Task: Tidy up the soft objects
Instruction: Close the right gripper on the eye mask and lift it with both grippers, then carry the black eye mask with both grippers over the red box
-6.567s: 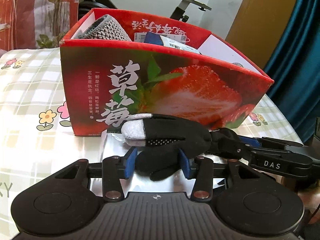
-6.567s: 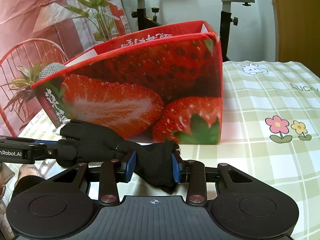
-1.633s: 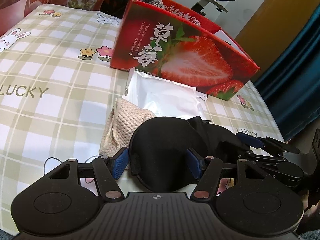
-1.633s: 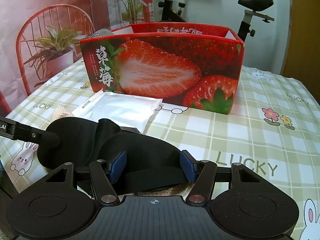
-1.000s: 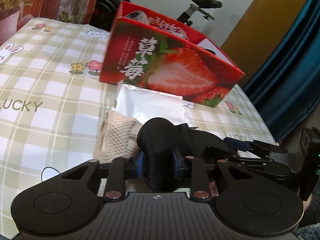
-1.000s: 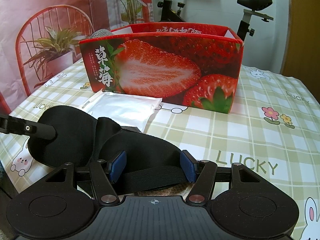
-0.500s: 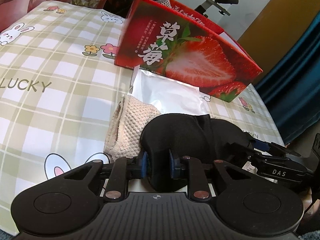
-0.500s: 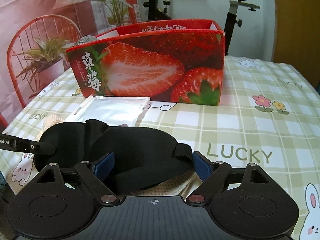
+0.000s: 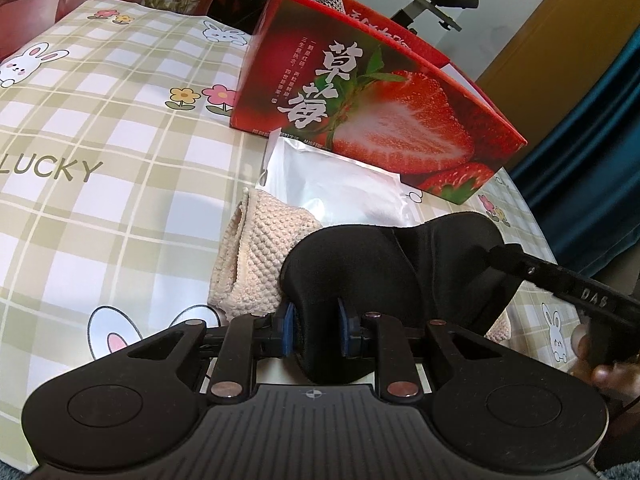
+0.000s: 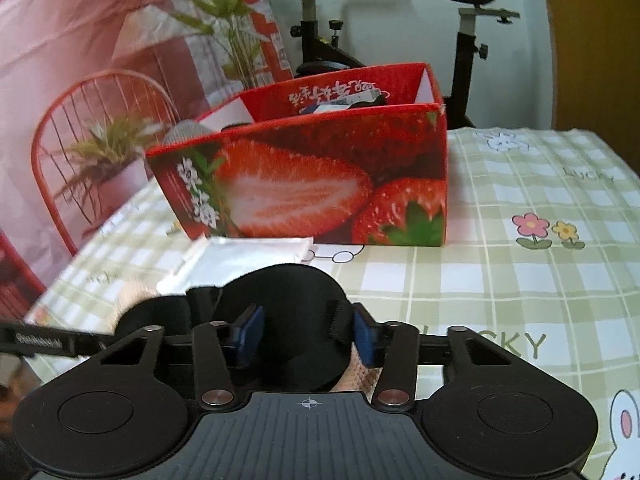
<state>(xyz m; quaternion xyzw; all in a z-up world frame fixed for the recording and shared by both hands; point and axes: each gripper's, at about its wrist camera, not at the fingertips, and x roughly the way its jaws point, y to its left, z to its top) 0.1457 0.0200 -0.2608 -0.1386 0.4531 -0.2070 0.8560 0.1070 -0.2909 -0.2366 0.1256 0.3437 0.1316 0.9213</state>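
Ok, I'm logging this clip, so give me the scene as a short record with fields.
held item: black eye mask
left claw: shut on the mask's left cup
right claw: shut on the mask's right cup
under mask: beige knit cloth
beside cloth: silver pouch, flat on the tablecloth
bin: strawberry box, open top, already holding items

- The black padded eye mask (image 9: pixel 384 264) hangs lifted just above the tablecloth's near edge, pinched at both ends.
- The beige waffle-knit cloth (image 9: pixel 256 256) lies folded under the mask, near the same edge.
- The strawberry-printed red box (image 9: pixel 372 112), open-topped, stands upright farther back, already holding soft items.
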